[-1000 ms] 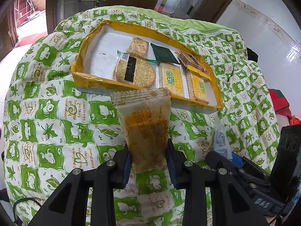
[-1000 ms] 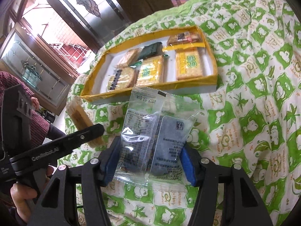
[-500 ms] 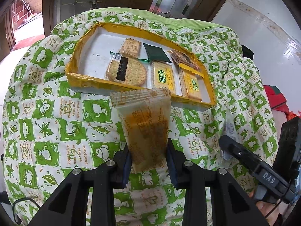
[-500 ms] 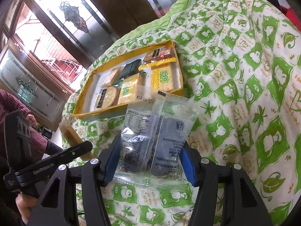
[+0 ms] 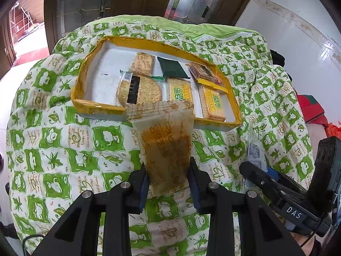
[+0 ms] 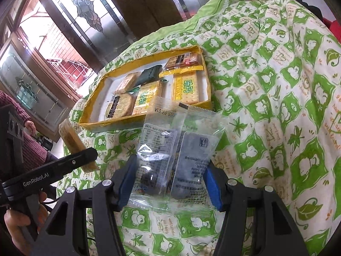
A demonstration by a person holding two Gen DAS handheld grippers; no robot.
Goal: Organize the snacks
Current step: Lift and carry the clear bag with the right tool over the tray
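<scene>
My left gripper (image 5: 168,183) is shut on a translucent brown biscuit packet (image 5: 164,143), held above the quilt just in front of the yellow-rimmed tray (image 5: 93,104). My right gripper (image 6: 170,181) is shut on a clear packet with dark printed labels (image 6: 177,149), also short of the tray (image 6: 147,59). The tray holds several snack packets: a round cracker pack (image 5: 138,89), yellow cracker packs (image 5: 179,91), a dark green sachet (image 5: 172,68). The left gripper and its packet show in the right wrist view (image 6: 74,143); the right gripper shows in the left wrist view (image 5: 266,175).
A green-and-white patterned quilt (image 5: 64,149) covers the rounded surface under the tray. Dark wooden doors with leaded glass (image 6: 89,15) stand behind. A person's hand (image 6: 19,221) holds the left gripper handle. Red items (image 5: 311,108) lie at the right edge.
Both grippers have pulled back and up a little with their packets, so the tray looks farther off. Both grips are unchanged.
</scene>
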